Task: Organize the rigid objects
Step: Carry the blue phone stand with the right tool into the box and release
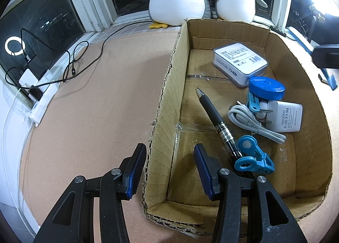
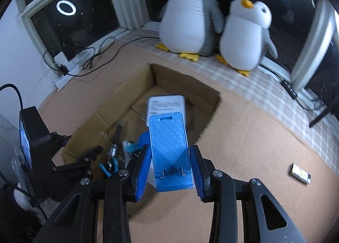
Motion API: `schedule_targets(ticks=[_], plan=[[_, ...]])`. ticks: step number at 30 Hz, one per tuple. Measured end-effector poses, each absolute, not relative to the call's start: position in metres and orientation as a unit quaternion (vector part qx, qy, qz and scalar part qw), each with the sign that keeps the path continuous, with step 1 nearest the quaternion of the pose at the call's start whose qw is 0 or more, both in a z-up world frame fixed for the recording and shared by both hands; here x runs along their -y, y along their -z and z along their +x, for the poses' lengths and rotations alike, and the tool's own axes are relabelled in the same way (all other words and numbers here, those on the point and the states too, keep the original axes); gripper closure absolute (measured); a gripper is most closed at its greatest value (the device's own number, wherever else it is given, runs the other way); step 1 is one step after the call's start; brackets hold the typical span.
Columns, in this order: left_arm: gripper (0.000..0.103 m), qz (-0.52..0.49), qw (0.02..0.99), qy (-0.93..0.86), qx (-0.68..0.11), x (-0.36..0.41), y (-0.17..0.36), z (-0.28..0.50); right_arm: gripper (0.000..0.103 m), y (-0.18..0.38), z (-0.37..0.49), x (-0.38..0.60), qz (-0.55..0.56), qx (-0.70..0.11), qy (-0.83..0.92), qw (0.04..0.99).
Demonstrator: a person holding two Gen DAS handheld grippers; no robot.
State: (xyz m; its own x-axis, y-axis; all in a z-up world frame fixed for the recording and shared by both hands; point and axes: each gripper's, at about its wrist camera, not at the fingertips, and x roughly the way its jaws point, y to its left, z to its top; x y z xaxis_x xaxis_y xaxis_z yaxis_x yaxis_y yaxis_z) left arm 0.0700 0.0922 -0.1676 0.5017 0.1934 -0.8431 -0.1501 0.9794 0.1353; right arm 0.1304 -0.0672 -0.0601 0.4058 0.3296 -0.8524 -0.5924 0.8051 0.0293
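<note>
An open cardboard box (image 1: 165, 103) lies on the tan table. It holds a white and blue case (image 1: 239, 61), a round blue item (image 1: 267, 87), a black pen (image 1: 216, 120), a white charger (image 1: 284, 118) with a coiled cable (image 1: 252, 122), and a blue clip (image 1: 252, 156). My left gripper (image 1: 169, 171) stands open astride the box's left wall, one finger outside and one inside. My right gripper (image 2: 170, 171) is shut on a blue folding phone stand (image 2: 169, 145), held in the air over the near right part of the box (image 2: 214, 103). The view is blurred by motion.
A small pale oblong item (image 2: 300, 176) lies on the table to the right of the box. Two plush penguins (image 2: 190, 20) sit on the sill behind. A power strip (image 1: 42, 103) with black cables (image 1: 70, 67) runs along the left edge by the window.
</note>
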Motion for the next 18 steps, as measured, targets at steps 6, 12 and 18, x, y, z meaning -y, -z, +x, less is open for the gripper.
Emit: schedule_targets(ticks=[6, 12, 18], plan=[[0.052, 0.019, 0.867, -0.099, -0.489, -0.092, 0.168, 0.070, 0.069, 0.069, 0.131, 0.034, -0.155, -0.465, -0.293, 0.820], [0.052, 0.020, 0.867, -0.099, -0.489, -0.093, 0.168, 0.070, 0.069, 0.080, 0.133, 0.013, -0.163, -0.465, -0.298, 0.817], [0.052, 0.020, 0.867, -0.098, -0.489, -0.092, 0.168, 0.071, 0.069, 0.087, 0.138, 0.001, -0.166, -0.467, -0.300, 0.815]])
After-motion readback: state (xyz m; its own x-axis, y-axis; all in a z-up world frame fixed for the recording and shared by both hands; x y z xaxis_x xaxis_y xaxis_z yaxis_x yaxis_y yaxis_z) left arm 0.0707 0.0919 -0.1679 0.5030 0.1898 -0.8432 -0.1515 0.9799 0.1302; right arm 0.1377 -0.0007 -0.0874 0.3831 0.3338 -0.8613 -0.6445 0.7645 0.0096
